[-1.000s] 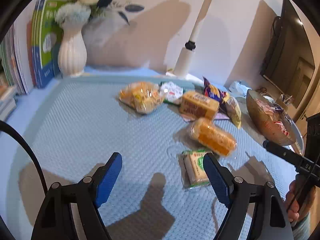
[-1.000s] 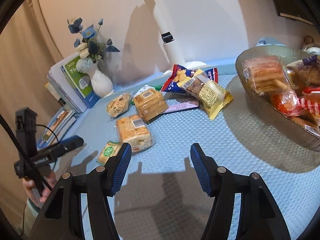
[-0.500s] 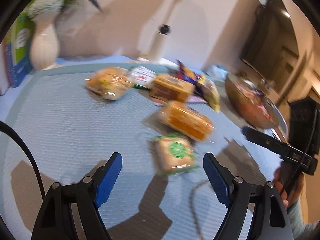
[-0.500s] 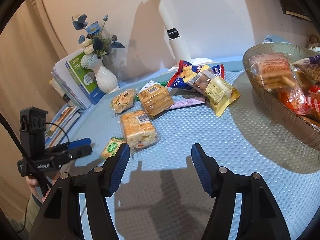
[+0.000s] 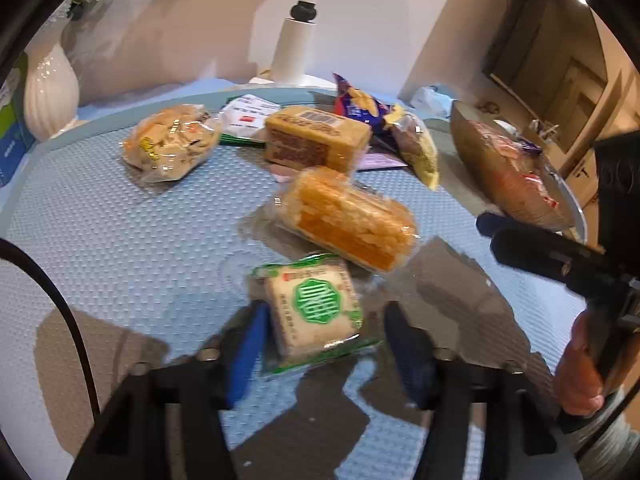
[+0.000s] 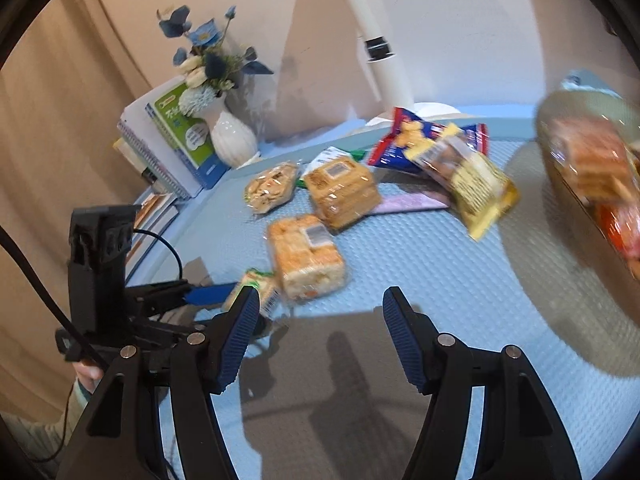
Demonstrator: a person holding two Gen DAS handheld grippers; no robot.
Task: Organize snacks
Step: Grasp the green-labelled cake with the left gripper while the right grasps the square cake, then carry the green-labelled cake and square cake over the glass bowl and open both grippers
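A small snack in a clear wrapper with a green label (image 5: pixel 316 304) lies on the blue dotted mat (image 5: pixel 120 240). It sits between the blue pads of my left gripper (image 5: pixel 326 314), whose jaws are closing; a gap still shows at the right pad. The same green-label snack (image 6: pixel 256 292) shows in the right wrist view, beside a blue left fingertip (image 6: pixel 212 293). An orange cracker pack (image 5: pixel 348 220) lies just beyond it. My right gripper (image 6: pixel 322 296) hangs open over bare mat with nothing between its fingers. A glass bowl (image 5: pixel 472 148) holding several snacks stands at the right.
Further back lie a brown cake pack (image 5: pixel 316 140), a clear biscuit pack (image 5: pixel 172 144), a yellow bag (image 5: pixel 416 148) and a blue-red bag (image 5: pixel 356 104). A white vase (image 6: pixel 232 140), books (image 6: pixel 172 148) and a lamp post (image 5: pixel 298 40) line the rear edge.
My left gripper has moved forward and to the right so that the green-label snack now sits between its fingers, and its jaws have narrowed. The right gripper shifted slightly and stayed open.
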